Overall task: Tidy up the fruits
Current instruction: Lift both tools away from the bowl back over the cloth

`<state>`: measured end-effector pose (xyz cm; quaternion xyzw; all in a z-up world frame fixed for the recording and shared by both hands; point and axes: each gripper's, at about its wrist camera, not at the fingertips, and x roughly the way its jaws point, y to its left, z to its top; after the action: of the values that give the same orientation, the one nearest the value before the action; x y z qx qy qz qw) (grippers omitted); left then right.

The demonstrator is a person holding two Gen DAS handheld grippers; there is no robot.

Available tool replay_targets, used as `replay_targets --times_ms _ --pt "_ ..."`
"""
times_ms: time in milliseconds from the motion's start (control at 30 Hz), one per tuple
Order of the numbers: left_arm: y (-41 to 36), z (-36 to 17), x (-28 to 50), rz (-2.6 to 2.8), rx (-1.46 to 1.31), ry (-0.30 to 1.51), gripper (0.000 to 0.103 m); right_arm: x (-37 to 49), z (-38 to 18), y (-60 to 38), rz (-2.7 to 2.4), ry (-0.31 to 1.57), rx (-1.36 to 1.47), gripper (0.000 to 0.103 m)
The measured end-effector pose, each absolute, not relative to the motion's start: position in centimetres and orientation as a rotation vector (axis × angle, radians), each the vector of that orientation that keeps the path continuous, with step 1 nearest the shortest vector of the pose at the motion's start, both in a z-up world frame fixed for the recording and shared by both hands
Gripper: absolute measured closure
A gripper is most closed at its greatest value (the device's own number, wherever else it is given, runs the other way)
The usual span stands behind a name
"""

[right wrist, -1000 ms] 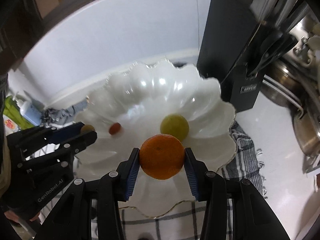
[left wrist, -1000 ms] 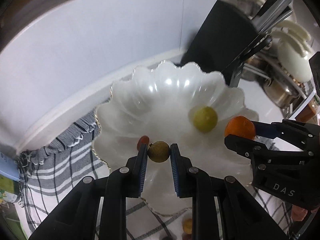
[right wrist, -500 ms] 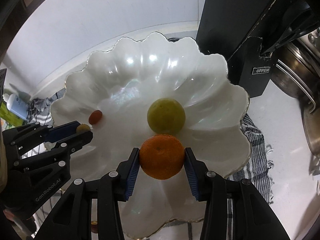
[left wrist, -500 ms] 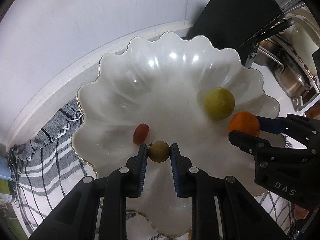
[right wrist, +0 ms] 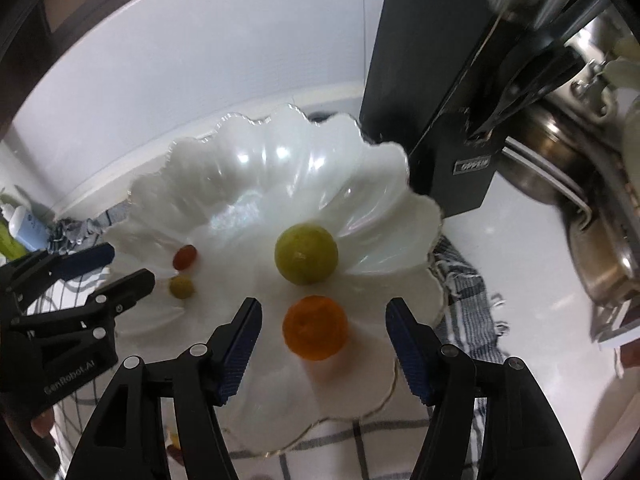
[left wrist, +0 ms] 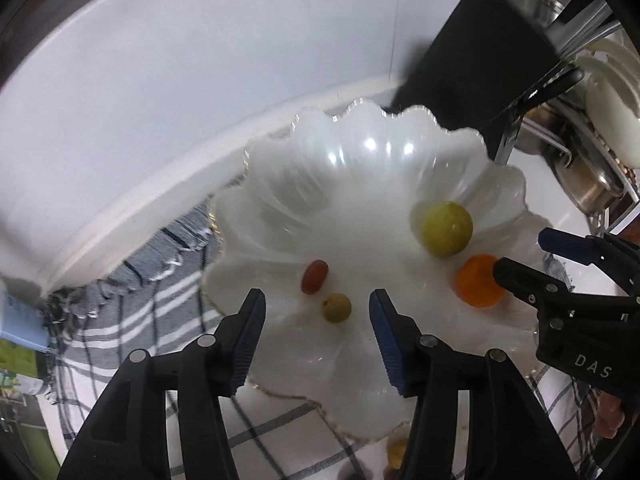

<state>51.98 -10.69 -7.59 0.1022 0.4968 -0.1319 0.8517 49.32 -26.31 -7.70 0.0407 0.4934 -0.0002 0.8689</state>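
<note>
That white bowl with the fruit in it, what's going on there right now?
A person is sorting fruit into the scalloped white bowl with a gripper in each hand. Both sets of jaws have just been opening. The left gripper stands open around a small olive-green fruit that lies in the bowl beside a small red fruit. The right gripper stands open around an orange, which also lies in the bowl, just in front of a yellow-green fruit. Neither gripper holds anything.
</note>
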Motion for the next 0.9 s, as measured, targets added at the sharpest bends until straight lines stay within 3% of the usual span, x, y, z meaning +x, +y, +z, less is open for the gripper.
replay_targets --times_ms 900 --pt "-8.3 1.9 39.4 -0.269 0.236 0.692 0.039 36.9 0.9 -23.6 -0.018 0.718 0.029 0.037"
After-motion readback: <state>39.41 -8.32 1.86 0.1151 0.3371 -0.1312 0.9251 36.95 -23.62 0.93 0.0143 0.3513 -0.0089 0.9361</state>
